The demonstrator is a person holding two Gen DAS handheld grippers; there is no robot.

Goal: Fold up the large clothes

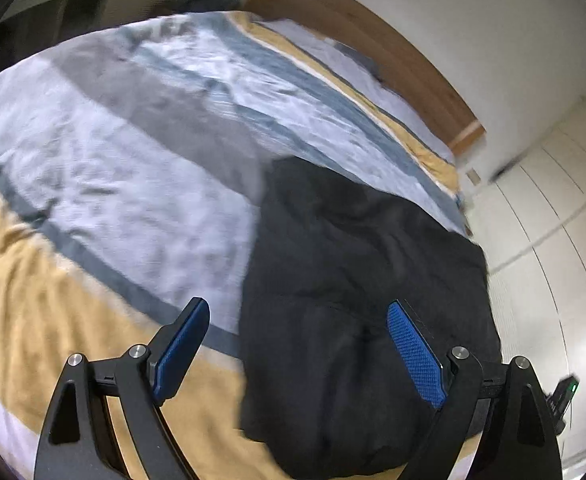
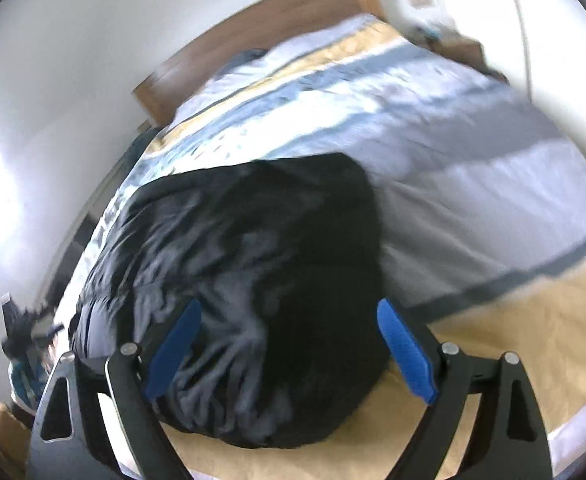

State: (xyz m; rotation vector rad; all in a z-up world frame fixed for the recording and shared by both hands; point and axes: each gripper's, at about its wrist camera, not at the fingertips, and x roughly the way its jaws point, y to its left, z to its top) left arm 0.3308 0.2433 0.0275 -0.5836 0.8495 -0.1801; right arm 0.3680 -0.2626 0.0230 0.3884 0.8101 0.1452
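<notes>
bed [image 1: 373, 24] with wooden headboard is carrying a striped duvet [image 1: 105, 168] in white, grey, blue, tan | black garment [image 1: 357, 288] is lying folded on the duvet, near one edge

- a bedroom in a home — most of both views is a wide bed [image 1: 105, 184] under a duvet striped in white, grey-blue and tan
- a wooden headboard [image 1: 357, 32] runs along the white wall [image 2: 73, 40] at the far end of the bed
- pale panelled wardrobe doors [image 1: 553, 216] stand beside the bed
- a dark garment [image 2: 253, 280] lies on the duvet
</notes>
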